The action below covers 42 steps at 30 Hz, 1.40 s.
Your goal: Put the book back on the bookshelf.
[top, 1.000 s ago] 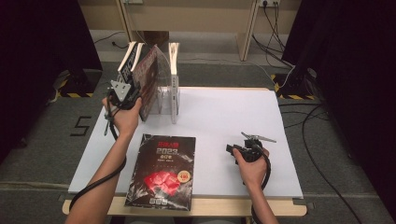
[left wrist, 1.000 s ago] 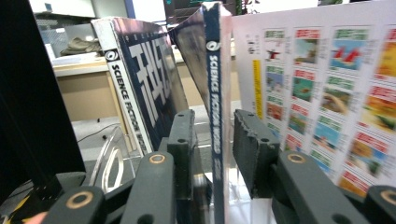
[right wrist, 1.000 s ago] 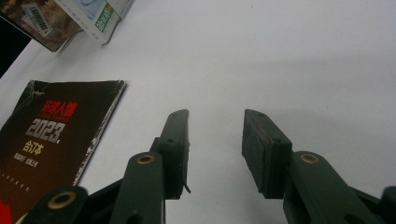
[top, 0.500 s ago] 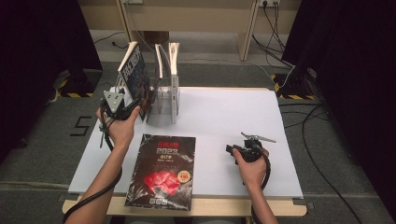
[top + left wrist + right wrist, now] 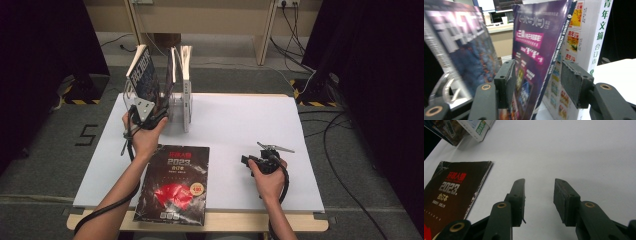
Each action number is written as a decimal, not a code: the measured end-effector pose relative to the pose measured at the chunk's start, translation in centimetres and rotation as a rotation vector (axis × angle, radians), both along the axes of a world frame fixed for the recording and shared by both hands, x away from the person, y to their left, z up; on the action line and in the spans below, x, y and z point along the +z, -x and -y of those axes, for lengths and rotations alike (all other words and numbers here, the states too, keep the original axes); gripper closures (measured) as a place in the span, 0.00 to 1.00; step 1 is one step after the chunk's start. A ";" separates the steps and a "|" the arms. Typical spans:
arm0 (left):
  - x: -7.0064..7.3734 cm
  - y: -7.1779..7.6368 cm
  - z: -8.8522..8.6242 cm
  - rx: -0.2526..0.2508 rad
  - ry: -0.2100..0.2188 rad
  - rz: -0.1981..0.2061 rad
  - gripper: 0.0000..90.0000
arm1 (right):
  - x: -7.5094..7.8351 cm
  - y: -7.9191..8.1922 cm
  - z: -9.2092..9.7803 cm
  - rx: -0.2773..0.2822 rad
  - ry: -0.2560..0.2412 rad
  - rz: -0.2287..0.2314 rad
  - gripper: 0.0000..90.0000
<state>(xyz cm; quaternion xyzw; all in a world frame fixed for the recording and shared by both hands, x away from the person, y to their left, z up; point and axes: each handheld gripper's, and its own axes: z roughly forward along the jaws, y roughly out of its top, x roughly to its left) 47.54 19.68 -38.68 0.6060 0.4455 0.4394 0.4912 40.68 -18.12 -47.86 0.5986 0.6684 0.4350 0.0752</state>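
Left gripper (image 5: 536,82), at ten o'clock on the table (image 5: 240,120), stands with its jaws parted around the lower edge of a purple magazine (image 5: 534,50), not yet pinching it. To grip well, I judge it should close squarely on the spine side and lift straight, sparing the neighbours. Right gripper (image 5: 539,195) rests open and empty at four o'clock. A clear rack (image 5: 181,102) holds the purple magazine between a leaning dark magazine (image 5: 142,70) and a white volume (image 5: 594,32); a black 2023 book (image 5: 175,182) lies flat at six o'clock.
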 end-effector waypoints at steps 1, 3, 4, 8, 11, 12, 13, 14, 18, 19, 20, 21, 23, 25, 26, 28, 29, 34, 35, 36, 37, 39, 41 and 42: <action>0.0 -0.4 0.2 0.000 -0.006 -0.005 0.51 | 0.0 0.0 0.0 0.000 0.000 -0.001 0.68; 0.1 -1.0 0.7 -0.002 -0.008 -0.011 0.52 | 0.0 0.0 0.1 -0.002 0.003 0.000 0.68; 0.2 -1.2 0.9 -0.004 -0.009 -0.014 0.53 | 0.0 0.0 0.2 -0.004 -0.002 -0.003 0.68; 0.3 -2.2 1.6 0.001 -0.020 -0.017 0.57 | 0.0 0.0 0.3 -0.005 -0.004 -0.003 0.68; 0.5 -2.6 1.9 0.014 -0.059 -0.018 0.61 | 0.0 0.0 0.3 -0.005 -0.004 -0.003 0.68; 0.5 -2.8 2.0 0.017 -0.063 -0.019 0.63 | 0.1 0.0 0.3 -0.005 -0.004 -0.003 0.68; 0.5 -3.0 2.0 0.015 -0.057 -0.019 0.65 | 0.1 0.0 0.3 -0.005 -0.003 -0.003 0.68; 0.6 -3.1 2.0 0.019 -0.064 -0.017 0.66 | 0.1 0.0 0.3 -0.005 -0.004 -0.003 0.68; 0.8 -3.4 2.1 0.027 -0.076 -0.016 0.70 | 0.1 0.0 0.3 -0.005 -0.004 -0.002 0.68; 0.9 -3.5 2.1 0.028 -0.082 -0.017 0.71 | 0.1 0.0 0.3 -0.005 -0.004 -0.003 0.68; 0.9 -3.5 2.1 0.030 -0.082 -0.018 0.72 | 0.1 0.0 0.3 -0.005 -0.004 -0.003 0.69; 0.9 -3.6 2.1 0.031 -0.085 -0.020 0.73 | 0.1 0.0 0.3 -0.005 -0.004 -0.003 0.69; 0.9 -3.6 2.2 0.032 -0.091 -0.019 0.77 | 0.1 0.0 0.3 -0.005 -0.004 -0.003 0.69; 1.0 -3.6 2.1 0.042 -0.107 -0.016 0.85 | 0.1 0.0 0.3 -0.005 -0.004 -0.002 0.69; 1.1 -3.5 2.0 0.050 -0.113 -0.013 0.89 | 0.1 0.0 0.3 -0.005 -0.004 -0.003 0.68; 1.2 -3.5 1.6 0.060 -0.103 -0.012 0.91 | 0.1 0.0 0.3 -0.005 -0.004 -0.003 0.69; 1.3 -3.5 1.4 0.073 -0.111 -0.005 0.92 | 0.1 0.0 0.3 -0.004 -0.004 -0.002 0.68; 1.3 -3.1 -0.4 0.121 -0.064 0.016 0.93 | 0.1 0.0 0.3 -0.005 -0.006 -0.005 0.69; 1.3 -3.1 -0.8 0.130 -0.048 0.019 0.93 | 0.1 0.0 0.3 -0.005 -0.005 -0.004 0.69; 1.3 -3.0 -1.2 0.139 -0.036 0.021 0.93 | 0.1 0.0 0.3 -0.004 -0.004 -0.004 0.69; 1.3 -3.0 -1.5 0.150 -0.023 0.023 0.92 | 0.1 0.0 0.2 -0.004 -0.005 -0.005 0.69; 1.4 -2.9 -2.0 0.173 -0.016 0.026 0.92 | 0.0 0.0 0.2 0.000 -0.002 -0.007 0.69; 1.3 -2.9 -2.6 0.195 -0.014 0.028 0.91 | 0.0 0.0 0.1 0.001 0.001 -0.002 0.69; 1.3 -2.9 -2.8 0.202 -0.015 0.028 0.90 | 0.0 0.0 0.1 0.002 0.001 -0.003 0.69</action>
